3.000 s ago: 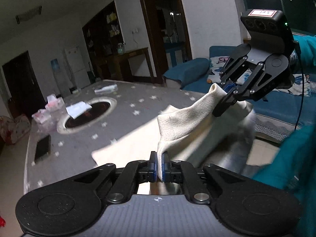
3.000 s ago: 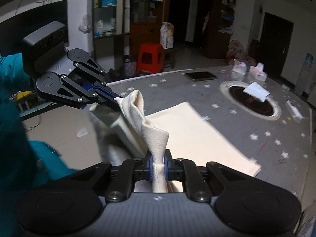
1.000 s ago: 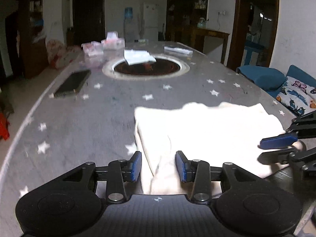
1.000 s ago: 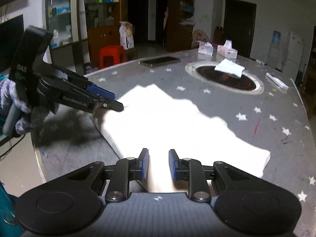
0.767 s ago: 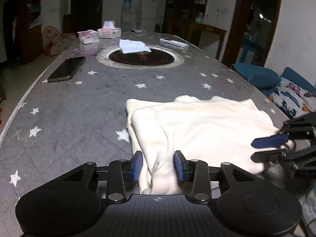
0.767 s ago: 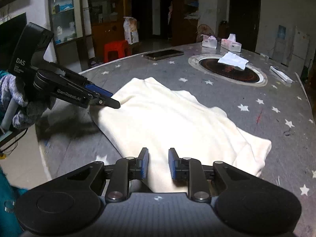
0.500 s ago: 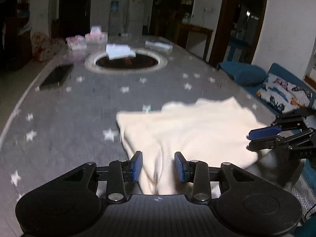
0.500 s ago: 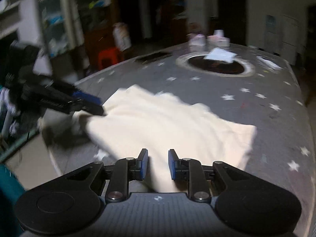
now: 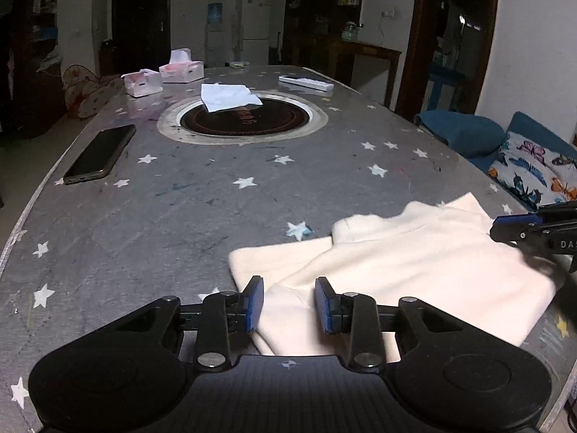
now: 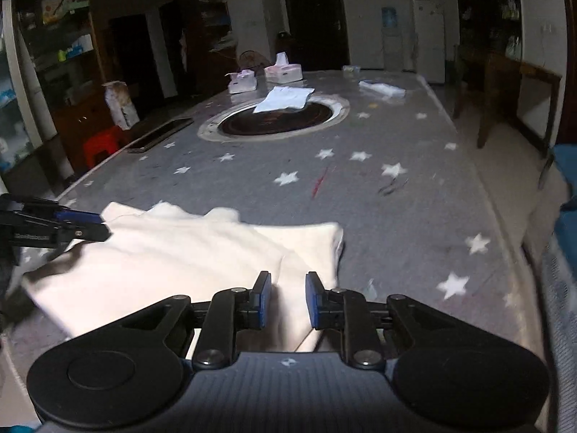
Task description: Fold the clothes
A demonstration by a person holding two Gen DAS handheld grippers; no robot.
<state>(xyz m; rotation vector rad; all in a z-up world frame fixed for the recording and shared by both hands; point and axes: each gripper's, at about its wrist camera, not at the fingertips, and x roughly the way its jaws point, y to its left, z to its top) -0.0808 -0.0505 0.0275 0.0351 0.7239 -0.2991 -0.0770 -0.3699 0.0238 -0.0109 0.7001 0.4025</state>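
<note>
Both tools are off the cloth now: the left tool (image 9: 288,305) and the right tool (image 10: 283,299) have gone from pinching the lifted cream garment (image 9: 407,270) to standing with jaws apart and empty just above its near edge. It lies doubled over, flat on the near end of the bench (image 9: 180,195), so that fold looks laid.

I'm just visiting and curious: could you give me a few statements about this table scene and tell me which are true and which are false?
1. The cream garment lies on the table. True.
2. The left hand-held gripper is clamped on it. False: its jaws are open.
3. The right hand-held gripper is open. True.
4. The phone lies on the garment. False: it lies apart, on bare table.
5. A white cloth overlaps the round inset. True.
</note>
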